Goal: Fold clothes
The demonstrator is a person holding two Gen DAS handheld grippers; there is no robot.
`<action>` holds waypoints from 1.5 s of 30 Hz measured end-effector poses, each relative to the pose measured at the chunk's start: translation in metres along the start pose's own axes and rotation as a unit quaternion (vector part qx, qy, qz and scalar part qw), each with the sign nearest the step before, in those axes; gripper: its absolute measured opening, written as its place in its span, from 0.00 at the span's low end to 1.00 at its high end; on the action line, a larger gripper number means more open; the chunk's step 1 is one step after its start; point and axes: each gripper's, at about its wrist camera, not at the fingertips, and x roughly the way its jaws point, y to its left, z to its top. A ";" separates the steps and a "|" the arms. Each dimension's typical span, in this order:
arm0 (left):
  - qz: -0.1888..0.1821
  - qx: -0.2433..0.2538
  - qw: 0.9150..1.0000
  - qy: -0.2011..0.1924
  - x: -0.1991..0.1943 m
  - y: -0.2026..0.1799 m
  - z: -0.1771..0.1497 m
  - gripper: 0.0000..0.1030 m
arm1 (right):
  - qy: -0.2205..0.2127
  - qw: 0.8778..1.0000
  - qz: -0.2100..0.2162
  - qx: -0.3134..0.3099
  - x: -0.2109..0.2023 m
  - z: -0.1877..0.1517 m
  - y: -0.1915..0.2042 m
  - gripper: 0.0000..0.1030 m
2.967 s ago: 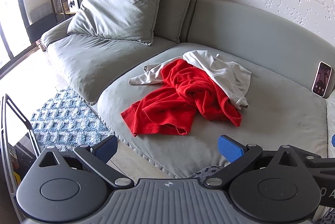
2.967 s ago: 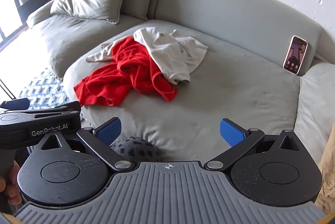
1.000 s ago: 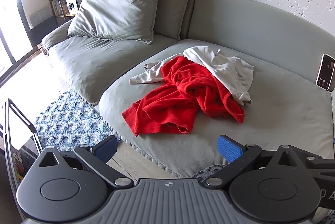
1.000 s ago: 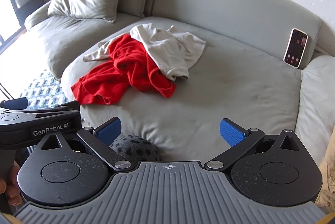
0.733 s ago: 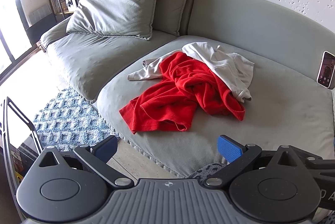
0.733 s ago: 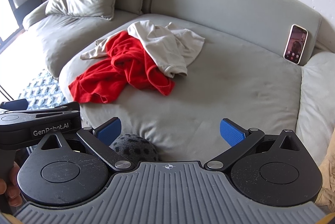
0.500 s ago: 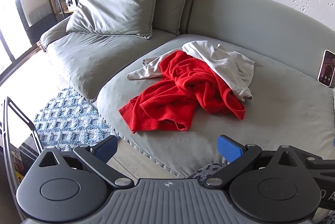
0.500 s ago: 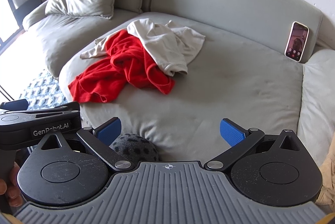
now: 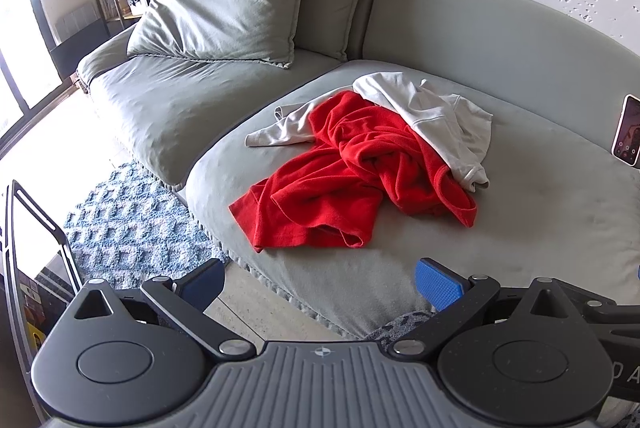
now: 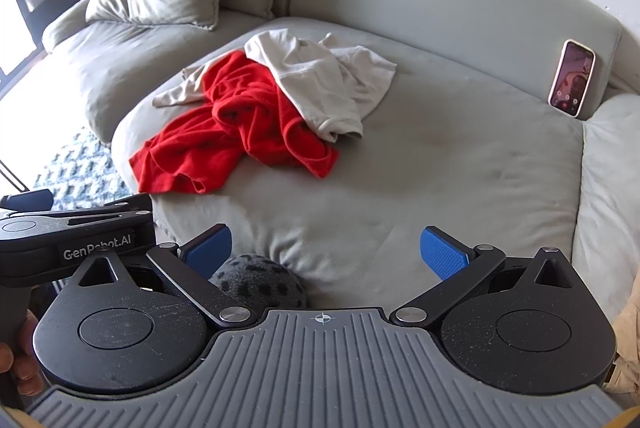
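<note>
Left claw (image 9: pixel 320 284): held low at the sofa's front edge, blue pads spread wide, nothing between them.
Right claw (image 10: pixel 326 252): just beside the left one, also wide and empty, above the near rim of the sofa (image 10: pixel 460 164).
Red garment (image 9: pixel 352 184): ahead of both claws and well apart from them, crumpled on the round seat, one flat hem nearest the left claw.
White garment (image 9: pixel 440 116): beyond the red one, draped partly over it, one sleeve trailing out to the left.
Handling: both look light, soft and limp; they will likely sag and drag together, so lift the white one off first.
Hold: probably the red hem's two corners.
Phone (image 10: pixel 572 82): far right, propped against the backrest.
</note>
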 end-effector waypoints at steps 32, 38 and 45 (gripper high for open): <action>0.014 -0.039 0.998 0.038 0.135 0.038 0.033 0.98 | 0.087 0.986 0.092 -0.110 0.227 0.055 0.021 0.76; 0.008 -0.038 0.998 0.042 0.136 0.035 0.032 0.98 | 0.074 0.979 0.058 -0.183 0.238 0.047 0.035 0.10; 0.010 -0.058 0.998 0.011 0.104 0.054 0.027 0.98 | 0.006 0.982 0.122 -0.145 0.181 0.084 0.028 0.02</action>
